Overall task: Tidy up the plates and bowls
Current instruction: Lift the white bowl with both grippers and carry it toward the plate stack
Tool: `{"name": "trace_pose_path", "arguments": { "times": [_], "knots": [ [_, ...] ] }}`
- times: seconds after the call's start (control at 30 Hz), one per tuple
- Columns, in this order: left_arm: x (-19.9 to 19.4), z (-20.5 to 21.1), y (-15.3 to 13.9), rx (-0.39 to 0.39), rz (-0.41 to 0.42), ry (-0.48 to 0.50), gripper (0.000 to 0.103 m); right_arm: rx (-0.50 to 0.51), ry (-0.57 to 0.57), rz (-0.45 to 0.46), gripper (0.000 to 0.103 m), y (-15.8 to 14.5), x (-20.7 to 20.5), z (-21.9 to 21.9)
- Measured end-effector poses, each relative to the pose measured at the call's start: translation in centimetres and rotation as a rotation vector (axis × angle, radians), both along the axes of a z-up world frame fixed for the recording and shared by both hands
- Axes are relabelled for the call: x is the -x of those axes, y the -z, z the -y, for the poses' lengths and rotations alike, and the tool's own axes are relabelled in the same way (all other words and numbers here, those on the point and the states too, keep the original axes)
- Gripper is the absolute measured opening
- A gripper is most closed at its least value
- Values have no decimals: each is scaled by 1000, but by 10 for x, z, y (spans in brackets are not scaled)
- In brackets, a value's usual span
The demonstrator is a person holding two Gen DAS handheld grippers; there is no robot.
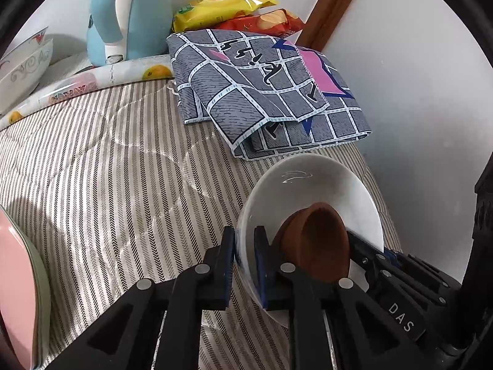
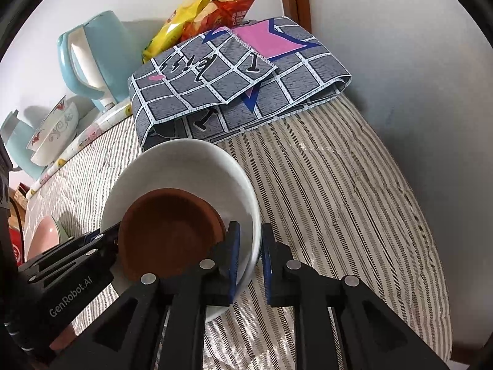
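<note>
Bowls first: I have the white bowl (image 1: 311, 203) pinched by its rim from two sides. My left gripper (image 1: 245, 265) has its jaws closed on the rim nearest its camera, one finger outside the wall and one inside. My right gripper (image 2: 248, 259) does the same on the opposite side, its jaws shut across the rim. Inside the white bowl sits a small brown bowl (image 2: 168, 231), tilted and leaning against the wall, with the inner finger of each gripper close beside it; whether either actually touches it I cannot tell.

To do this step well, I judge I should keep both grips even and the white bowl level, because the brown one looks loose and could slide or tip out if I tilt.

White bowl is glossy and smooth, so a rim pinch may slip; the brown one looks matte, like unglazed clay.

Both hover just over the striped bedspread (image 1: 123, 166). Beyond lies a folded grey cloth (image 1: 265, 92), then snack bags (image 1: 228, 7) and a pale blue kettle (image 1: 129, 15). At far left are a patterned bowl (image 1: 24, 64) and a pink plate (image 1: 15, 293), likely next.
</note>
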State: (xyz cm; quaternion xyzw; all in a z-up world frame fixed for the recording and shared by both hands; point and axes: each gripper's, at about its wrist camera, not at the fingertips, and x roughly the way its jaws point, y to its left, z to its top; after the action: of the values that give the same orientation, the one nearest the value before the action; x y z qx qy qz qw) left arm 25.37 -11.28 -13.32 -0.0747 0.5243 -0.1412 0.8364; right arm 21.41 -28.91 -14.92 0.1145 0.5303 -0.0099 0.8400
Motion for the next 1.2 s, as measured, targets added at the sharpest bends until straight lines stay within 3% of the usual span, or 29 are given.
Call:
{"name": "trace_pose_path", "arguments": {
  "times": [0.43,1.2],
  "knots": [
    [17,-16,-10,32,-5,-24,10,-15,21,11,9,-6,12,-4],
    [53,-58,-39,42,60,-82,10,-20,-33,86,9,-40,33,-41]
  ]
}}
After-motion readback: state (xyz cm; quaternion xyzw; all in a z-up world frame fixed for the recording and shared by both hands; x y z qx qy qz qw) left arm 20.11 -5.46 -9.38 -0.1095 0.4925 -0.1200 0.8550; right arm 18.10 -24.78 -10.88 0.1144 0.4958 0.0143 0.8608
